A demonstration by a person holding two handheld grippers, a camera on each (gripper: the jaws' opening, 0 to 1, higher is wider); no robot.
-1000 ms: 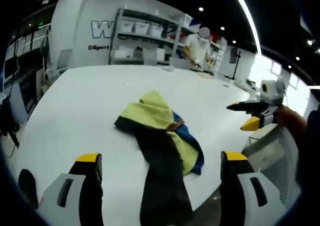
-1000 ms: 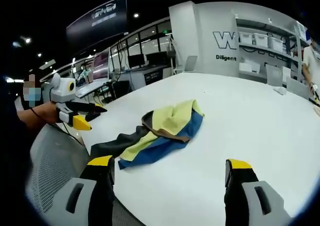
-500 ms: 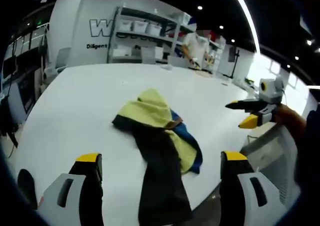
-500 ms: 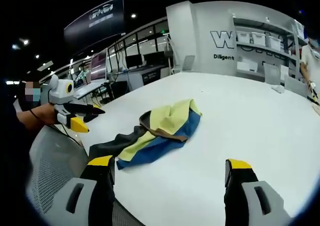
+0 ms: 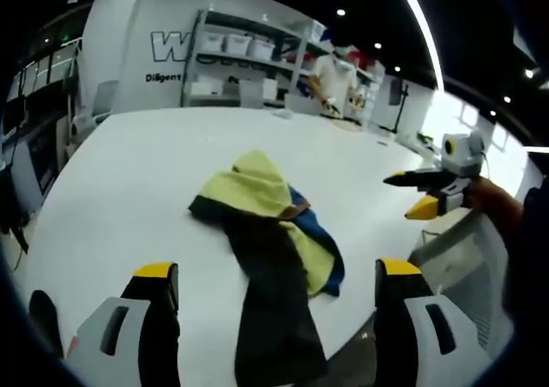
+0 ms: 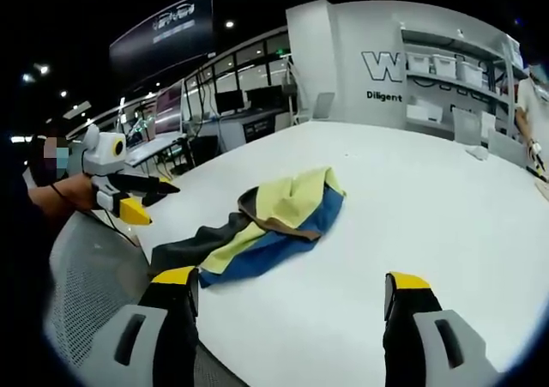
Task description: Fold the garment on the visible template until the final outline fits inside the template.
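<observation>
Tongs on both sides, left tongs (image 5: 270, 275) and right tongs (image 6: 289, 280), are held spread apart with nothing gripped, above the near edge of the white desk (image 5: 129, 164). A crumpled yellow, blue and black garment (image 5: 266, 232) is seen lying on the desk, one dark end draped over its edge.
</observation>
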